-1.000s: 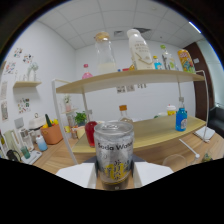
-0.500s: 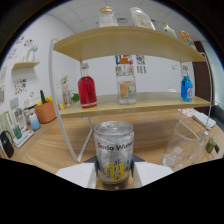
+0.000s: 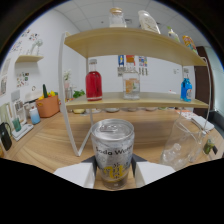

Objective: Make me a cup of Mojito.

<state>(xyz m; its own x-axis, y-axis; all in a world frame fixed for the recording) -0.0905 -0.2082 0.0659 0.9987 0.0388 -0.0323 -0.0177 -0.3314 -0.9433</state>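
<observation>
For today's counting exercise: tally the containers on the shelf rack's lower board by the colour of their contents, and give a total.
Red liquid, glass bottle: 1
Orange-yellow liquid, clear glass jar: 1
Blue liquid, small bottle: 1
Total: 3

Silver aluminium soda can [image 3: 113, 152] with a yellow band low on its label carries dark lettering reading "Soda W…", the rest curving out of sight. Small print on the yellow band is unreadable. Labels on the shelf bottles and the wall posters are too small to read.
</observation>
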